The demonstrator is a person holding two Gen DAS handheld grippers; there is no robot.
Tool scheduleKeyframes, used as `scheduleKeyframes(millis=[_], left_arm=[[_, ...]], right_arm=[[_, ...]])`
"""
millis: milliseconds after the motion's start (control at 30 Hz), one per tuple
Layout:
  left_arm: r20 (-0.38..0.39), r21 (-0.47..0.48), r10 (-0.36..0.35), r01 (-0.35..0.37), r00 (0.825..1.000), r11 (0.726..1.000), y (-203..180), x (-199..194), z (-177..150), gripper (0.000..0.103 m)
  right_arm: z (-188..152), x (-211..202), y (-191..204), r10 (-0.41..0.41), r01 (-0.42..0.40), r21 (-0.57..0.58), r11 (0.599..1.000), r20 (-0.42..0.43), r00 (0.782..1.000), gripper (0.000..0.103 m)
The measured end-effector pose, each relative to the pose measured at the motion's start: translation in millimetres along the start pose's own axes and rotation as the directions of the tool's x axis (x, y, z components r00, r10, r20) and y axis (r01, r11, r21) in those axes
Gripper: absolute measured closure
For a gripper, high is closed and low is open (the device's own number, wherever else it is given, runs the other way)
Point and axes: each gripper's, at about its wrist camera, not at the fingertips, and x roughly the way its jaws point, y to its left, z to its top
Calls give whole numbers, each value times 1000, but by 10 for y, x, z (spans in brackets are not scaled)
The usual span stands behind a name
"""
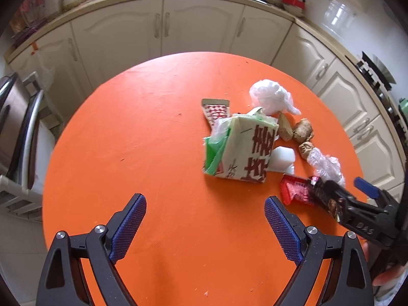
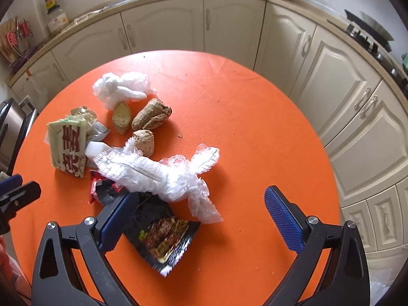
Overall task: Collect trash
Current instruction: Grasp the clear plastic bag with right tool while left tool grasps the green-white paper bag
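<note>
Trash lies scattered on a round orange tabletop point(image 1: 153, 132) in a kitchen with cream cabinets point(image 2: 163, 23). Only the left wrist view shows a flat red-patterned card point(image 1: 215, 111) behind the printed paper bag point(image 1: 244, 150); there the left hand-held gripper point(image 1: 205, 225) hangs released over bare tabletop, the bag ahead and to its right, well apart from its blue pads. Only the right wrist view shows the black snack wrapper point(image 2: 163, 239) in full, along with the long crumpled clear film point(image 2: 158, 173) draped over its far end. The right hand-held gripper point(image 2: 199, 219) is spread wide, grasping nothing: the wrapper lies between its fingers, close against the left pad point(image 2: 117, 219), though contact cannot be told. Both views show the white plastic wad point(image 2: 119, 89), three brown bread pieces point(image 2: 151, 117), a white block point(image 2: 95, 149) and a red wrapper point(image 1: 295, 191) by the bag.
</note>
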Motion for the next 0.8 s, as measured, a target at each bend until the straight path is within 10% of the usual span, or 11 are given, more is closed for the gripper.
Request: scheduleKeyframes(millis=[67,200,533,667,800], left_arm=[[-27,3,-16,16,1000,1000,-22,87,127,12],[-46,16,-26,27,999,1000,-84,235,355,12],[-112,12,-38,40,993,999,-148,682,714,14],[-74,37,-6,9,997,999,-138,695,730,45],[-91,19,-33,35,995,999,-61,671,720,46]], right_arm=[[31,91,2,24,-24,-7,1000,-19,1000,19],[93,103,-19,65,-65,-4,998,-16,998,72],[132,129,-85,84,-85,-20,996,-22,996,76],[161,139,-106,81,-81,-16,997,-19,997,76],[133,76,-102,77,-77,-15,997,-8,997,76]])
